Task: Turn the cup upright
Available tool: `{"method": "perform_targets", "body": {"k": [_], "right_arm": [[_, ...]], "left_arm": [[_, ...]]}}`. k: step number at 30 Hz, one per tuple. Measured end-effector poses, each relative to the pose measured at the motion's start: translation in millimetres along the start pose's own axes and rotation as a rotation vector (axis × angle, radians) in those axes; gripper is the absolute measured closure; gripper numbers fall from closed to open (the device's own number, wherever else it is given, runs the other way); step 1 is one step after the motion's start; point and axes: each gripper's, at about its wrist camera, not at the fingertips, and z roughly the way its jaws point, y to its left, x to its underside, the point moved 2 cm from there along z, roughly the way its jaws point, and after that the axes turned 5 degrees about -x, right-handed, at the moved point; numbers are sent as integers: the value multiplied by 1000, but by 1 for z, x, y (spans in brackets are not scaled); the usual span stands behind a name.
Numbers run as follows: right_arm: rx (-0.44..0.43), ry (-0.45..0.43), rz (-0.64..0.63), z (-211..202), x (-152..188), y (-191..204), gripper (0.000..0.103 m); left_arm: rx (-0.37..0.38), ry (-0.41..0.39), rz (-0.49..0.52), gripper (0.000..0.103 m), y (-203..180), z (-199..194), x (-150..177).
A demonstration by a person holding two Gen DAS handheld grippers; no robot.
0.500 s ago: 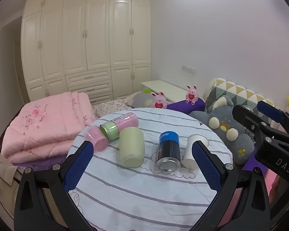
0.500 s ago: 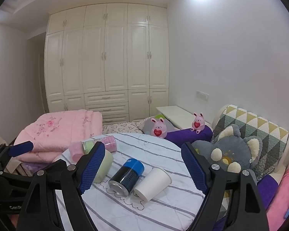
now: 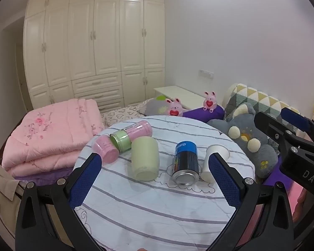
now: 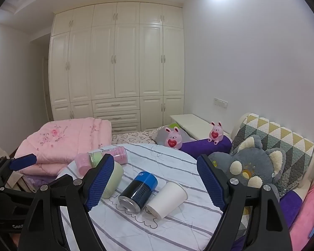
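A white paper cup (image 4: 167, 199) lies on its side on the round striped table (image 4: 178, 167), its base towards me; it also shows in the left wrist view (image 3: 214, 160), partly behind a finger. A pale green cup (image 3: 144, 160) lies on its side left of it, also seen in the right wrist view (image 4: 114, 179). A small pink cup (image 3: 105, 150) lies tipped at the far left. My left gripper (image 3: 155, 181) is open and empty above the near table. My right gripper (image 4: 155, 183) is open and empty, short of the white cup.
A blue and black can (image 3: 185, 163) lies between the green and white cups. A pink and green bottle (image 3: 131, 135) lies behind. A folded pink quilt (image 3: 50, 133) is at the left, a grey plush toy (image 3: 247, 138) at the right, wardrobes behind.
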Motion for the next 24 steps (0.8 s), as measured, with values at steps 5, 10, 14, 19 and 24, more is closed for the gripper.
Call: {"method": "perform_targets", "body": {"k": [5, 10, 14, 19, 24], "right_arm": [[-1, 5, -3, 2, 2, 2, 20], [-5, 9, -6, 7, 2, 0, 20], [-9, 16, -7, 9, 3, 0, 20], [-9, 23, -9, 11, 4, 0, 20], [-12, 28, -12, 12, 5, 1, 20]], "left_arm": [[-1, 12, -5, 0, 2, 7, -1], [1, 17, -6, 0, 3, 9, 0], [0, 21, -7, 0, 4, 11, 1], [-1, 29, -10, 0, 5, 15, 3], [-1, 30, -9, 0, 5, 16, 4]]}}
